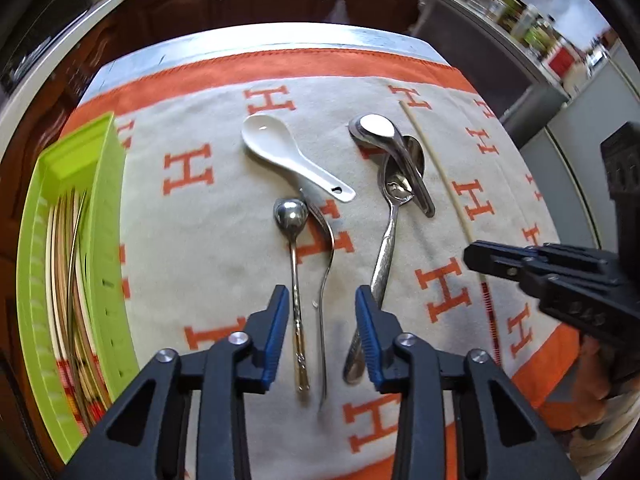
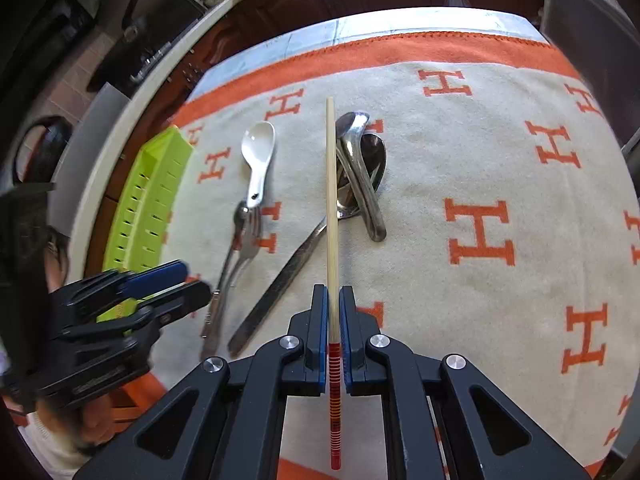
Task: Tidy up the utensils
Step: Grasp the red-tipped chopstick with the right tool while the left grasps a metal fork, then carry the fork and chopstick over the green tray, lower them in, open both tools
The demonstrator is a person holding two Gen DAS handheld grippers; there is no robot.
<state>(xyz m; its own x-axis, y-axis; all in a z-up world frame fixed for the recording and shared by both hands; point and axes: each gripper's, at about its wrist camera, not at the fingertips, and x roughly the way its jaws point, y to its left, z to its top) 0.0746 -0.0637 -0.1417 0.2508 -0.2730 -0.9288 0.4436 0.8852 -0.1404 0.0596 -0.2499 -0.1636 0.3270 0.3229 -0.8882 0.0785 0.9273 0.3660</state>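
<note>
- While the right gripper point(image 2: 331, 312) clamps a chopstick point(image 2: 330, 200) between its blue pads, the stick points away over the cloth point(image 2: 460, 140), its red-striped end toward the camera.
- Left gripper point(image 1: 322, 304) hovers with jaws parted and nothing pressed between them; the handles of a small spoon point(image 1: 294, 248) and a fork point(image 1: 326, 264) lie in the gap below.
- White spoon point(image 1: 280, 152) lies on the cloth beyond these two, its handle end near them.
- Further right, several steel spoons point(image 1: 394, 160) lie piled, overlapping.
- Green tray point(image 1: 100, 208) sits at the left edge of the counter point(image 1: 360, 38) and holds chopsticks point(image 1: 68, 280).
</note>
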